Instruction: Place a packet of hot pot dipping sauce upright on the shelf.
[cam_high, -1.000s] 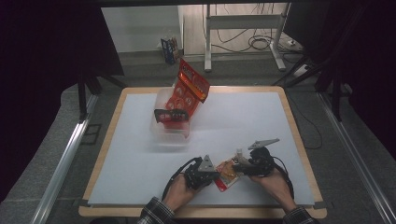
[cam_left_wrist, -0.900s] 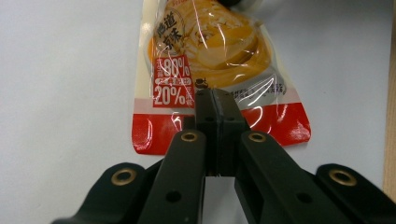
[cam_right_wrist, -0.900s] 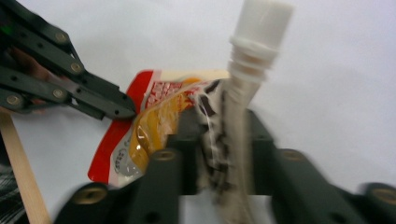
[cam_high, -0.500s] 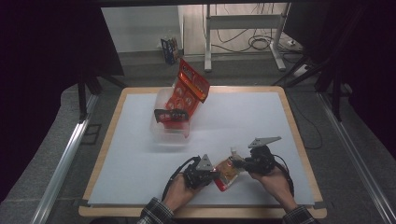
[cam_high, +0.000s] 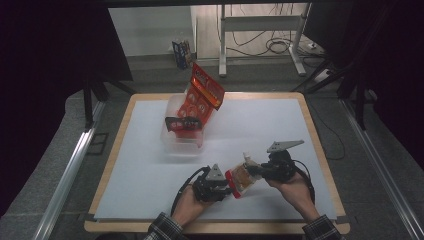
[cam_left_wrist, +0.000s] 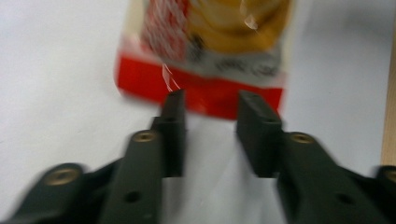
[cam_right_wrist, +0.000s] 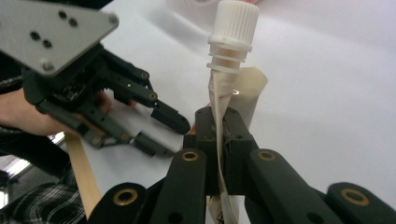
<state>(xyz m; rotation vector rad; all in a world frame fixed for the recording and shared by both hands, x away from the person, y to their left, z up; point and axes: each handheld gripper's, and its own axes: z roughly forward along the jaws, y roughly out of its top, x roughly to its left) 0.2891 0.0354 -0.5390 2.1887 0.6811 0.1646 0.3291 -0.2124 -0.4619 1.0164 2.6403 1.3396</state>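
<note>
Red-banded spout pouch (cam_left_wrist: 205, 51), print blurred, unreadable

Table (cam_high: 150, 150): clear tub (cam_high: 181, 135) sitting left of centre, toward far edge; snack bags (cam_high: 197, 102) standing in it, leaning over its far right rim. Spouted pouch (cam_high: 242, 176) hanging just above near edge, between left gripper (cam_high: 227, 189) and right gripper (cam_high: 252, 170).
</note>
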